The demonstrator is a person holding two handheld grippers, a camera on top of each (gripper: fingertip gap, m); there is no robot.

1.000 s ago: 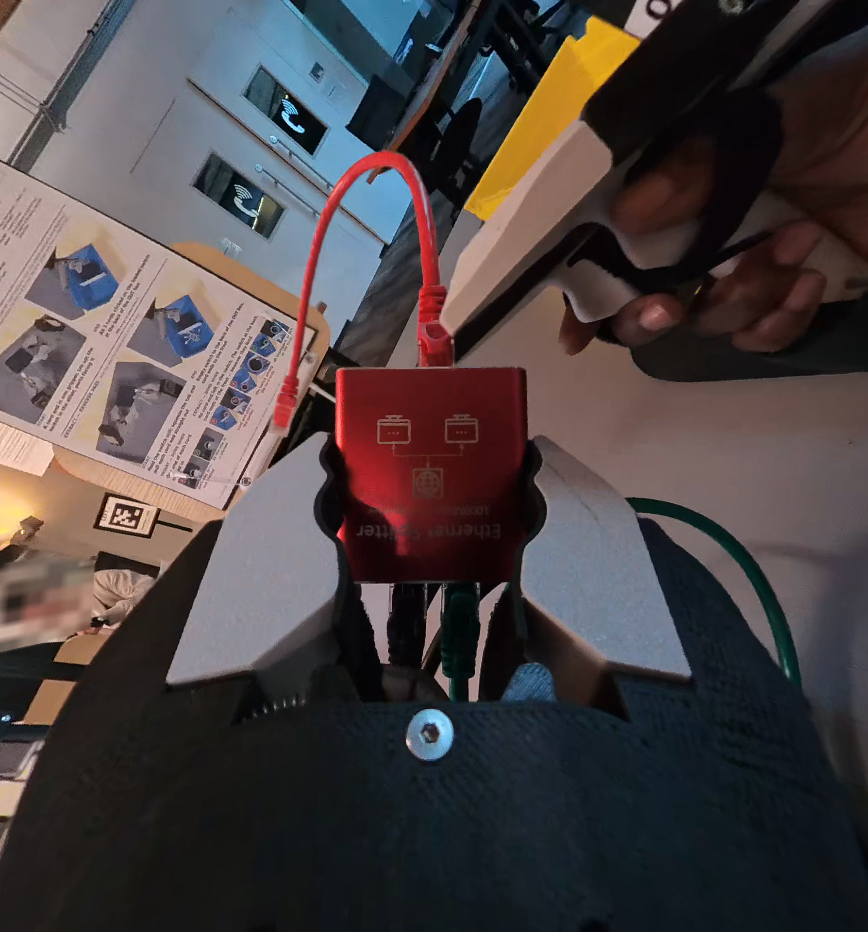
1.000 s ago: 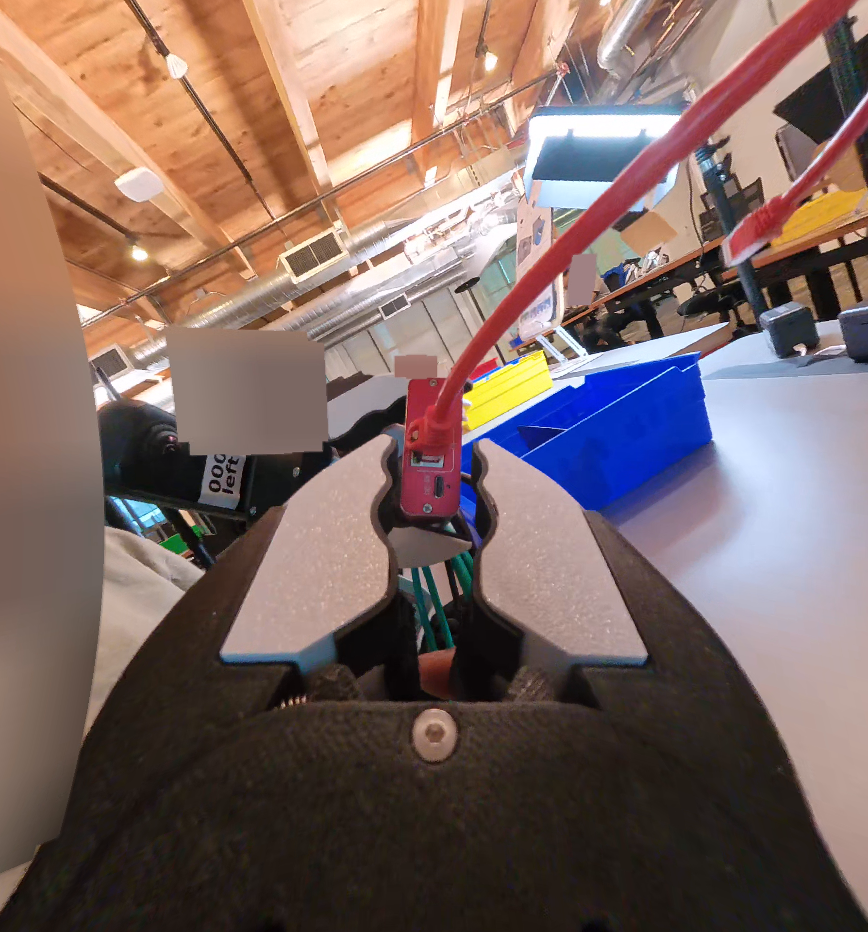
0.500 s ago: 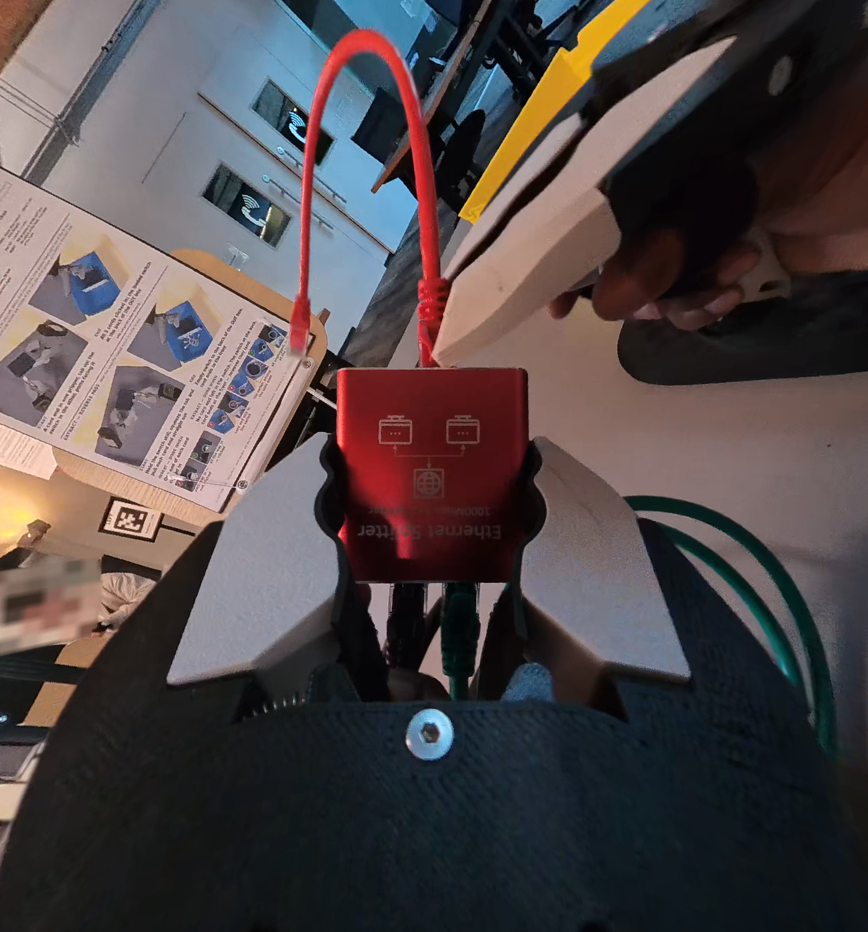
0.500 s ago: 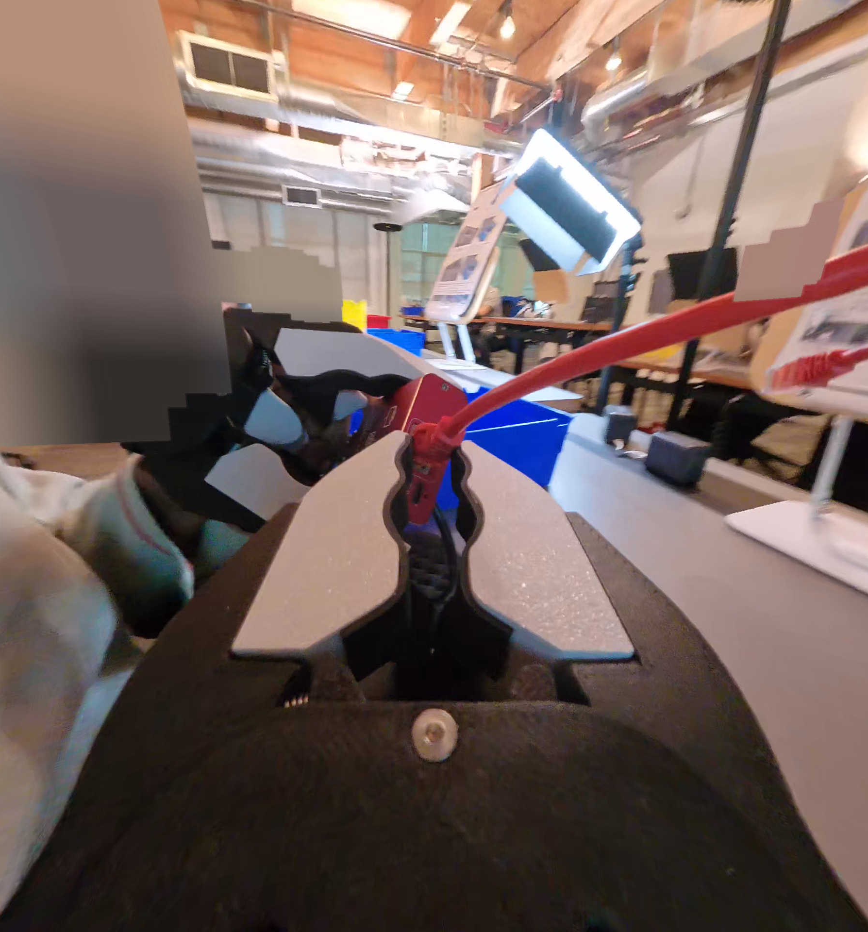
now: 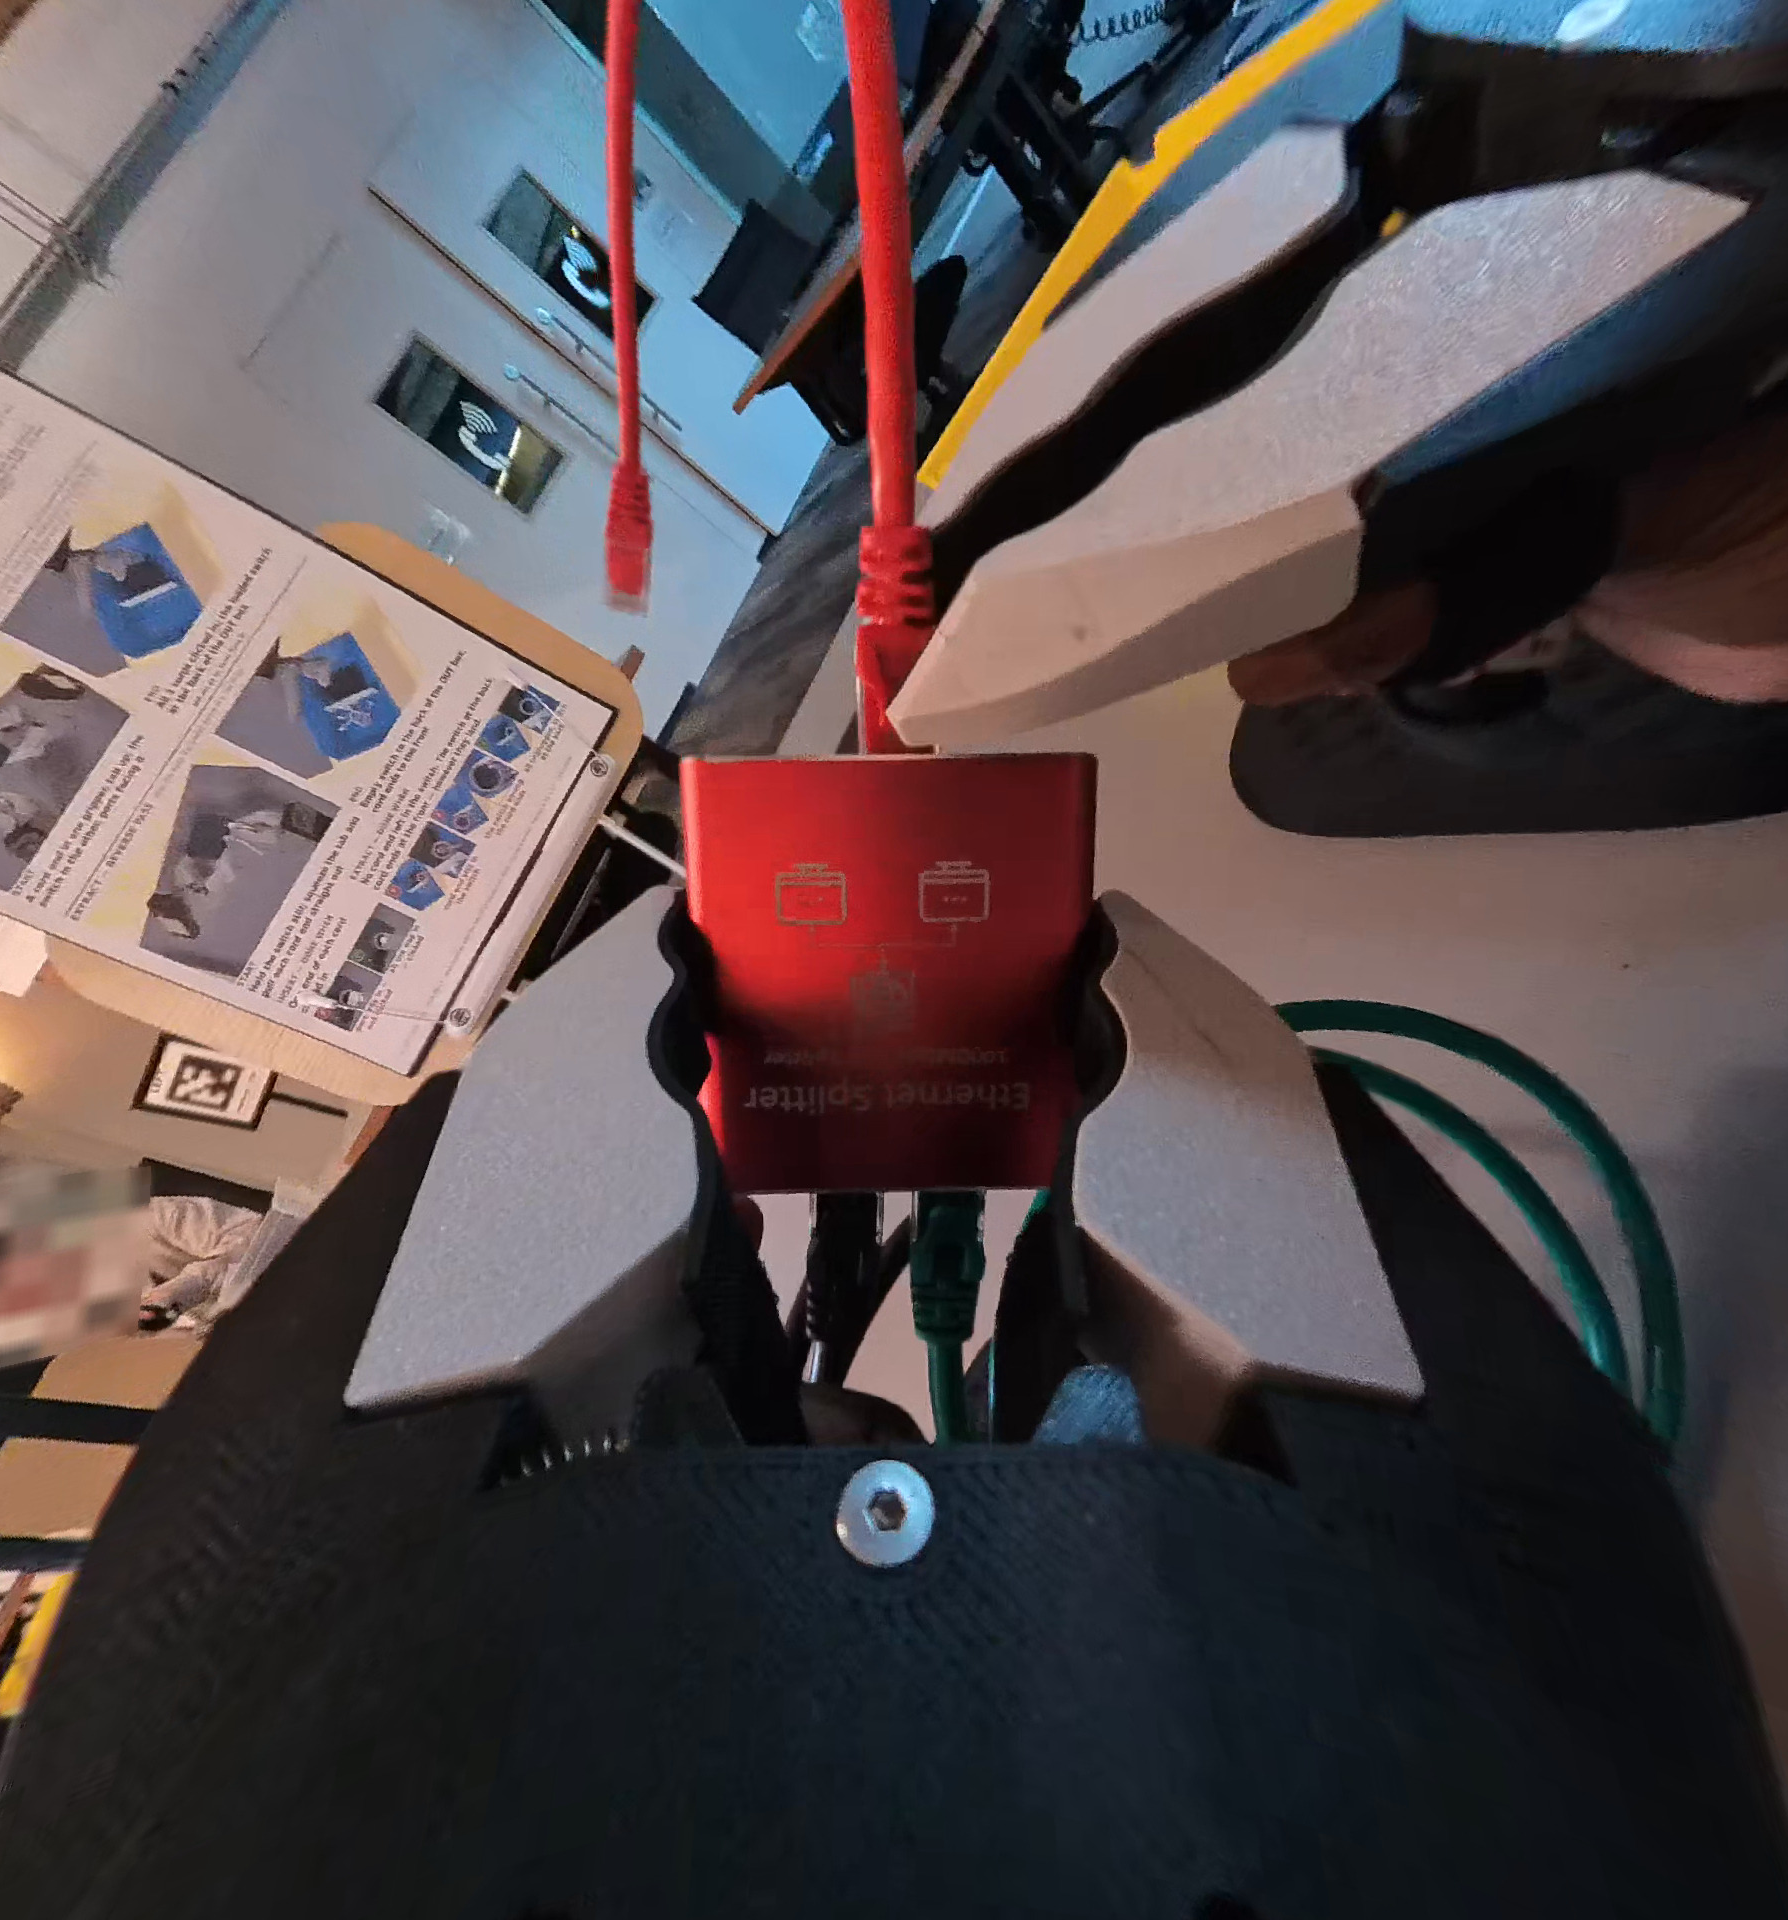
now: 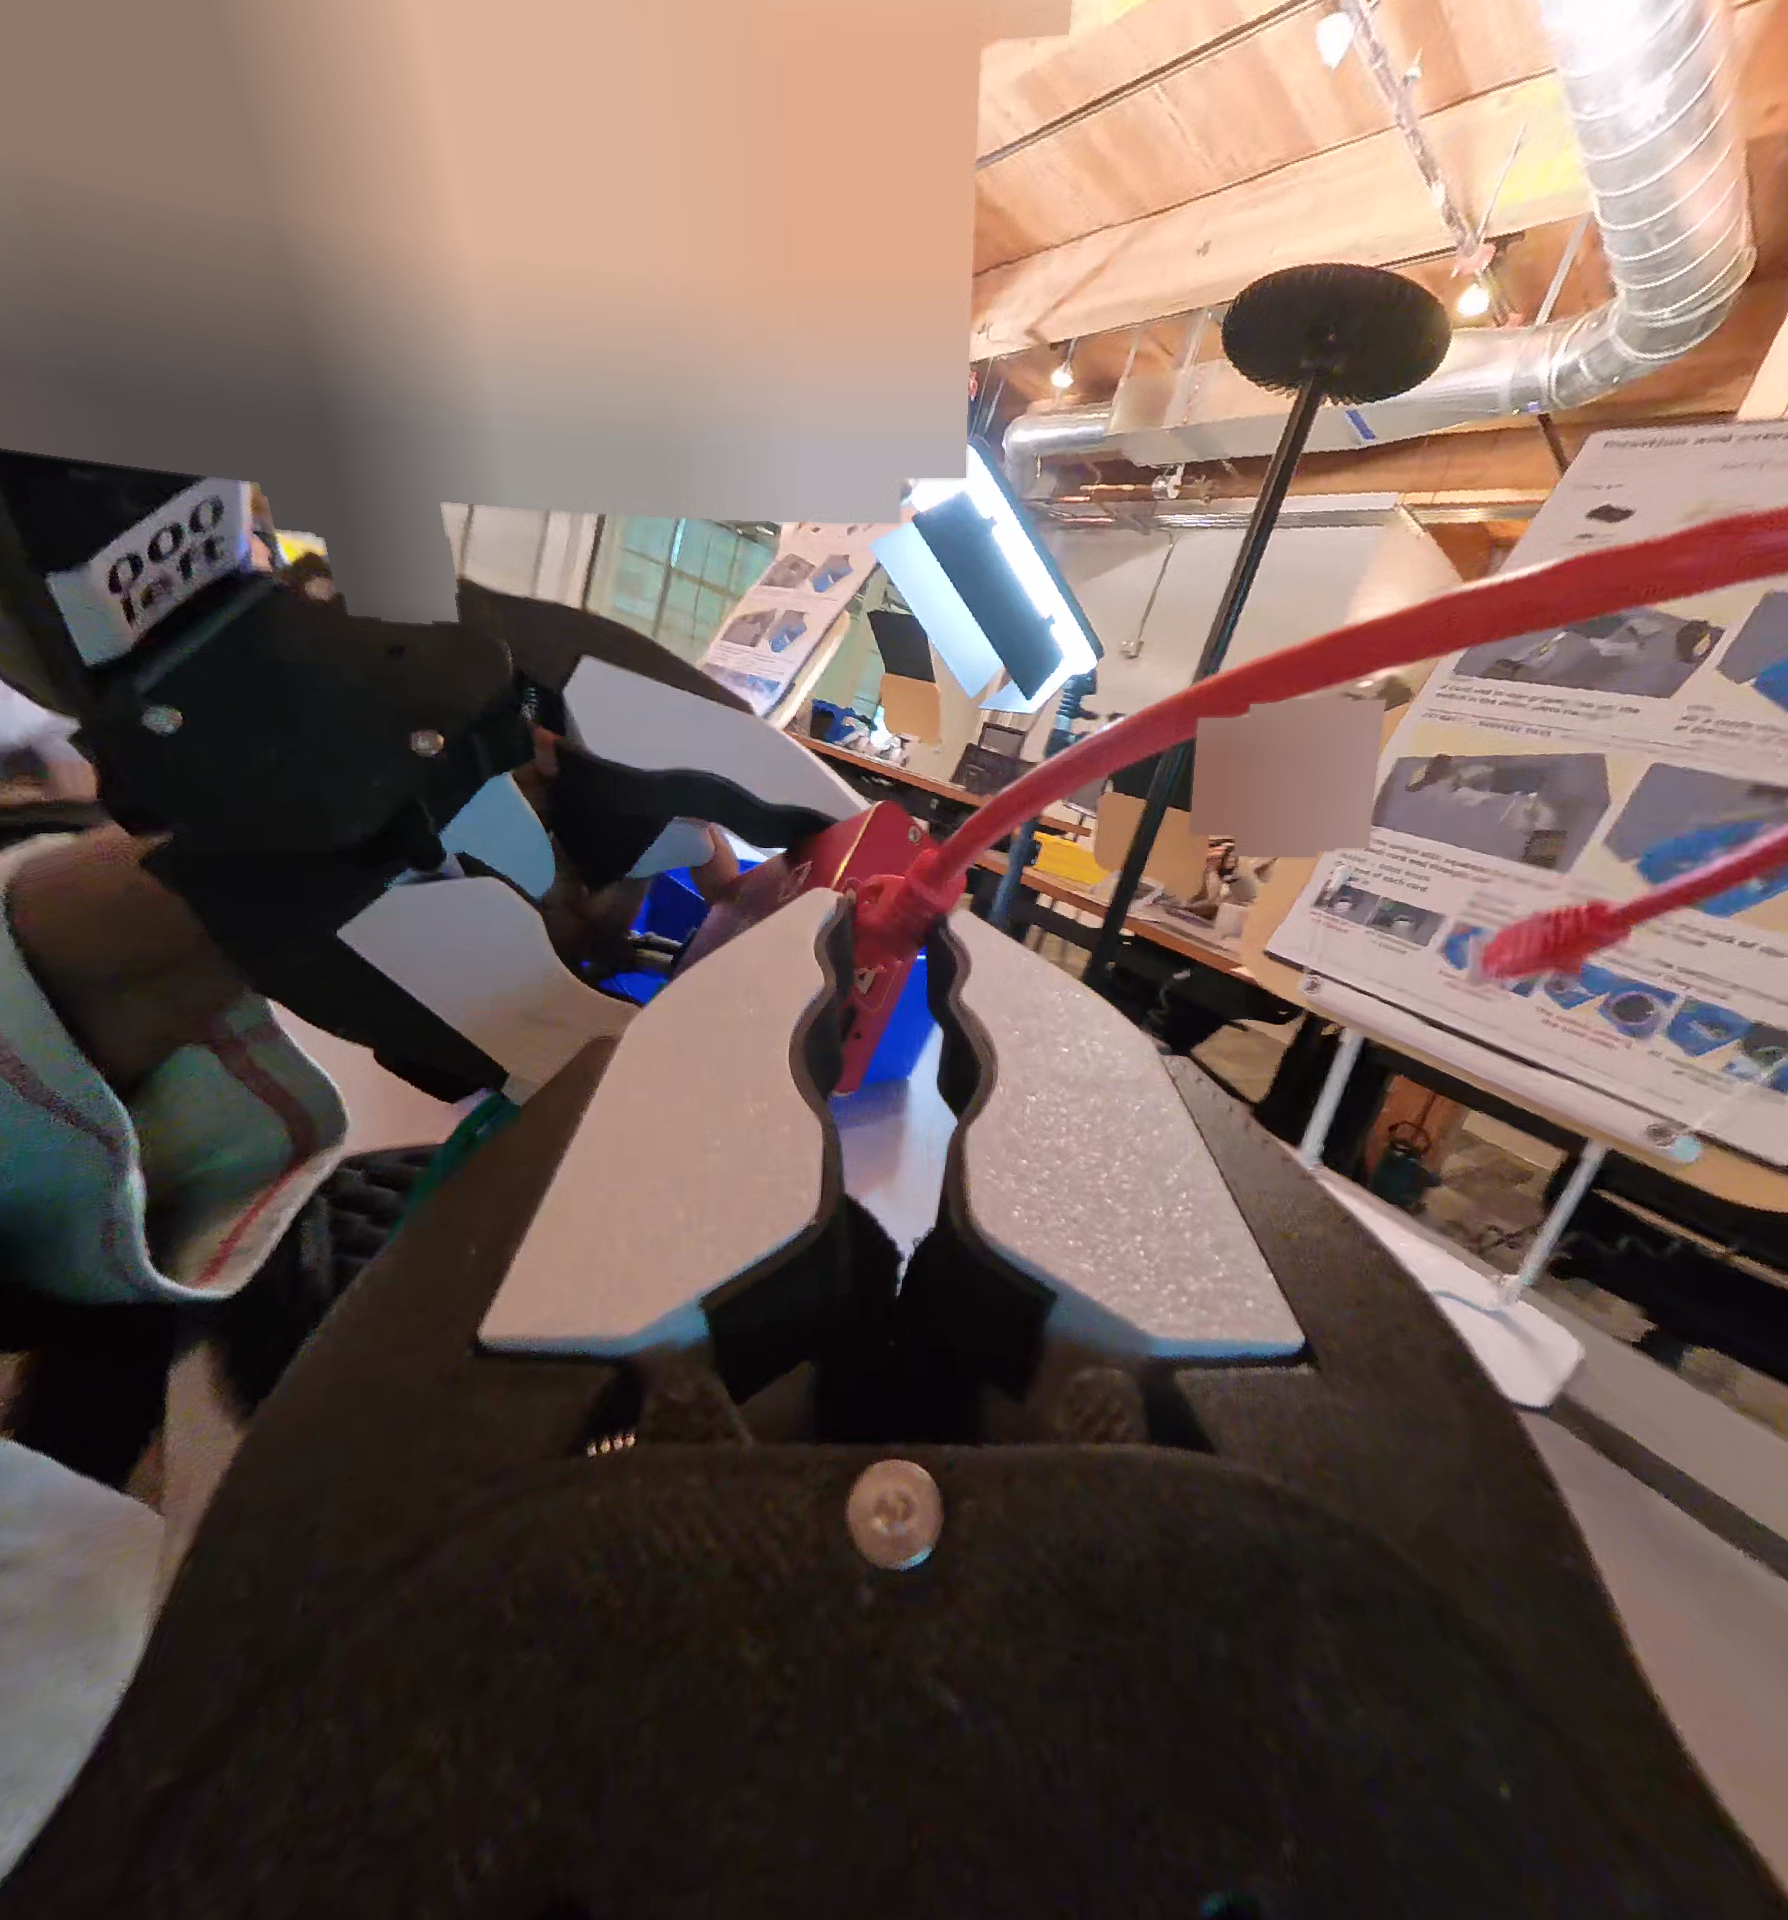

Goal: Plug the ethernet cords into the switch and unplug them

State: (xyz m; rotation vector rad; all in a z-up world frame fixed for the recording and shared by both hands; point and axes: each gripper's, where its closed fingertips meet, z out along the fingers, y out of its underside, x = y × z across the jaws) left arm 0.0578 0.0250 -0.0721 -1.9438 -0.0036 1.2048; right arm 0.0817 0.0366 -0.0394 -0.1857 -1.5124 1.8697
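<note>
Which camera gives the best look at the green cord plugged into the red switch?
The left wrist view: the green cord enters the near end of the red switch and loops right. The right wrist view shows only a green sliver beside its tongs.

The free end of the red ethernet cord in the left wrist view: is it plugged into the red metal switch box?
No, the free plug hangs loose in the air, apart from the red metal switch box.

An illustrated instruction board [image 6: 1617, 831] on a white stand sits on the grey surface [image 6: 1700, 1621], with a blue bin [image 6: 890, 1049] farther back, a lit panel lamp [image 6: 1004, 603], a silver duct [image 6: 1648, 177] and wooden ceiling overhead.
</note>
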